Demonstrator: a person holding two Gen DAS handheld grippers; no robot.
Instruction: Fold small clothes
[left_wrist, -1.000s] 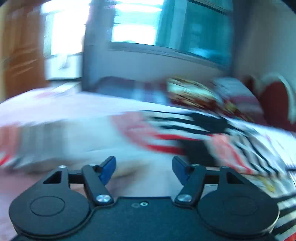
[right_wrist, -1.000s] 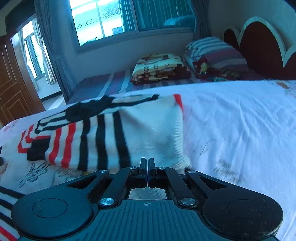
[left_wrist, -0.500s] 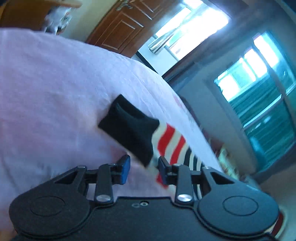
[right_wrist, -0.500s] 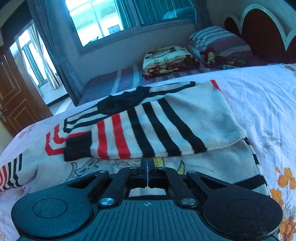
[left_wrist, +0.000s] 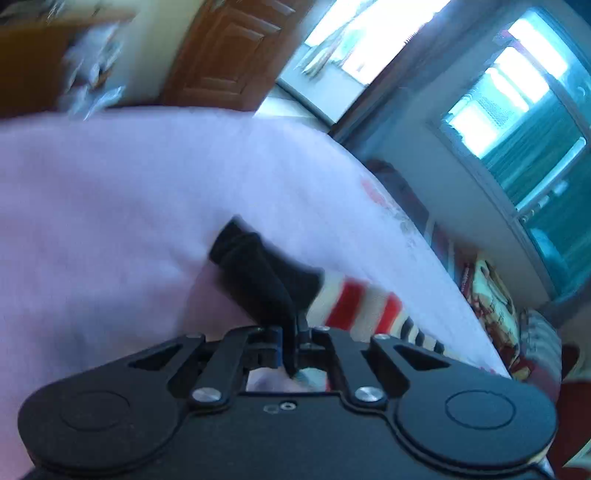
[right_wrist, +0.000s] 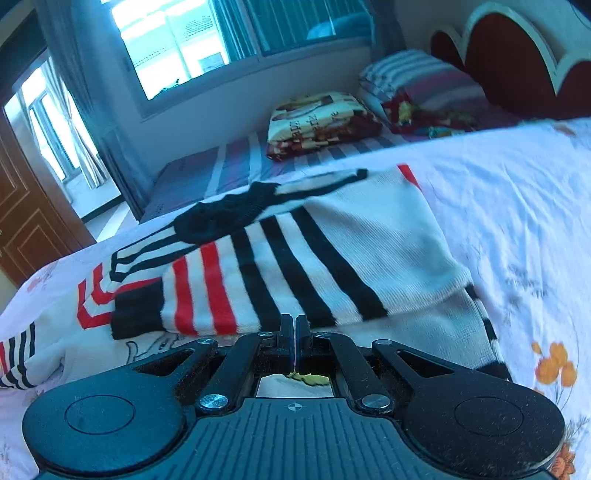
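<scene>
A white knit sweater (right_wrist: 369, 251) with black and red stripes lies on the bed, one sleeve folded across its body with the black cuff (right_wrist: 136, 314) at the left. My right gripper (right_wrist: 295, 326) hovers at the sweater's near edge, shut, with no cloth visible between its fingers. In the left wrist view my left gripper (left_wrist: 293, 326) is shut on the black cuff (left_wrist: 255, 273) of the other sleeve. That cuff sticks up past the fingertips, and the striped sleeve (left_wrist: 362, 306) trails off to the right.
The bed is covered by a white floral sheet (right_wrist: 517, 221). A folded patterned blanket (right_wrist: 321, 122) and striped pillows (right_wrist: 417, 81) lie at the far side below the window, by a red headboard (right_wrist: 509, 55). A wooden door (left_wrist: 229, 48) stands beyond the bed.
My left gripper swung across the bed, rolled, reached the black cuff and closed on it. My right gripper stayed shut and shifted slightly over the sweater.
</scene>
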